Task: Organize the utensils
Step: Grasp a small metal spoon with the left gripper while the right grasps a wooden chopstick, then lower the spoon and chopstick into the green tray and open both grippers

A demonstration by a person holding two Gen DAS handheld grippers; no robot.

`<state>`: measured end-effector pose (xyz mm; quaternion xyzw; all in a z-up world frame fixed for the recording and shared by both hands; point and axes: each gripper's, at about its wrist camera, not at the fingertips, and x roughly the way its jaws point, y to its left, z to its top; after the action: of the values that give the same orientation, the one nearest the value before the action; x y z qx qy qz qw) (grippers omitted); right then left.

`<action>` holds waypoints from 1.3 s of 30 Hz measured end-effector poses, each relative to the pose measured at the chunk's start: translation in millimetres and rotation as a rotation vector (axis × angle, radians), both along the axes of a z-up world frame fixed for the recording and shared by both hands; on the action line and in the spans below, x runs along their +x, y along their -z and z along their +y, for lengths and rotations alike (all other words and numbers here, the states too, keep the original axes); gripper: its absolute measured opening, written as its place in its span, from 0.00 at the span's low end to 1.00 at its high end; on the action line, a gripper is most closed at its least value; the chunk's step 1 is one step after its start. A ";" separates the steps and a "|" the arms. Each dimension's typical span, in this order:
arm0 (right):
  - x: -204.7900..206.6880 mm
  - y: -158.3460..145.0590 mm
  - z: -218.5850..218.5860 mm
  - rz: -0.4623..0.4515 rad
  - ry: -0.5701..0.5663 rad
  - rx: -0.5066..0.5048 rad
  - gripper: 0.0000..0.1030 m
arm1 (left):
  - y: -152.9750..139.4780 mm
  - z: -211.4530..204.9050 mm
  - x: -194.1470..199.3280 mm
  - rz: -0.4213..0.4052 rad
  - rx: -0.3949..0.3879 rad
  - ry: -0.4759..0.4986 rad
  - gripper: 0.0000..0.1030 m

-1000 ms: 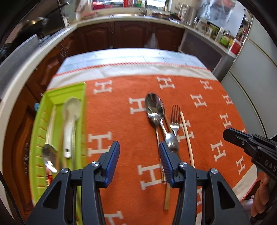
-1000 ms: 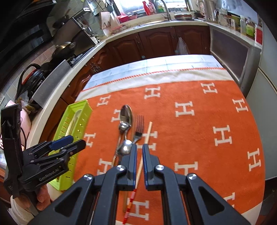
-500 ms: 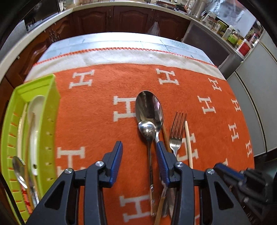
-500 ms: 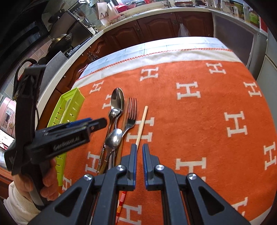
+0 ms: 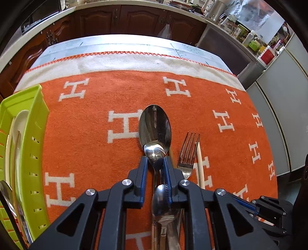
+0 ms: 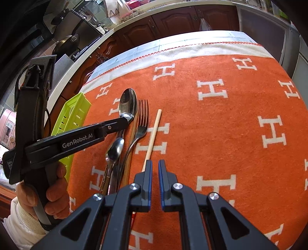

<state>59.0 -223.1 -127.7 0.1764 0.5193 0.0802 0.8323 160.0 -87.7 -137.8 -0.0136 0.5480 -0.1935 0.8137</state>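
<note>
A pile of utensils lies on the orange cloth: a large spoon (image 5: 155,123), a small spoon (image 5: 154,152) on top of it, another small spoon (image 5: 160,200) nearer me, a fork (image 5: 188,152) and a wooden chopstick (image 5: 200,165). My left gripper (image 5: 155,163) has its jaws closed around the neck of the small spoon, down at the cloth. In the right wrist view the left gripper (image 6: 126,120) meets the small spoon (image 6: 127,116). My right gripper (image 6: 155,167) is shut and empty, just above the chopstick (image 6: 153,138).
A green utensil tray (image 5: 32,146) at the left edge of the cloth holds a white ladle (image 5: 18,123) and other utensils. Kitchen cabinets (image 5: 134,17) and a counter lie beyond the table. A grey appliance (image 5: 279,96) stands at the right.
My left gripper has moved forward and down over the utensil pile and closed its jaws around the small spoon. The right gripper stays shut and has dropped slightly closer to the cloth.
</note>
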 end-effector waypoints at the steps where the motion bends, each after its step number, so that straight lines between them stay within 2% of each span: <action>1: 0.2 0.5 -0.1 0.001 0.001 0.001 0.07 | -0.9 -0.5 -1.2 -0.008 0.009 -0.003 0.11; 6: -0.4 0.5 1.2 -0.002 -0.005 -0.004 0.07 | -11.5 1.8 -7.8 -0.065 0.054 -0.015 0.02; 16: 0.8 5.0 11.0 0.013 -0.017 0.001 0.08 | -4.4 4.8 -10.4 -0.069 0.086 0.003 0.02; 20: 3.5 6.6 14.3 0.016 -0.013 -0.015 0.13 | 2.5 2.8 -12.5 -0.065 0.090 0.005 0.02; 24: 6.5 7.6 23.2 0.020 -0.013 -0.075 0.14 | 1.9 5.1 -12.6 -0.060 0.077 0.001 0.02; 29: 7.9 5.2 46.0 -0.012 -0.048 -0.228 0.14 | -2.5 15.6 -13.6 -0.047 0.055 -0.013 0.01; 30: 7.8 5.1 47.9 -0.010 -0.043 -0.247 0.08 | -4.8 18.2 -14.7 -0.048 0.047 -0.015 0.01; 32: 8.9 4.7 45.2 0.001 -0.026 -0.229 0.07 | -12.7 22.9 -18.4 -0.062 0.036 -0.018 0.01; 36: 7.6 2.8 27.4 0.046 0.021 -0.109 0.05 | -33.1 35.3 -30.2 -0.096 0.003 -0.013 0.00; 39: -1.0 -7.8 21.4 0.032 0.039 -0.054 0.05 | -50.9 45.1 -41.4 -0.136 -0.026 -0.002 0.00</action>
<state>58.0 -201.7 -120.0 0.1653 0.5311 0.0471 0.8297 118.6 -42.6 -86.9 -0.0114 0.4888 -0.2002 0.8490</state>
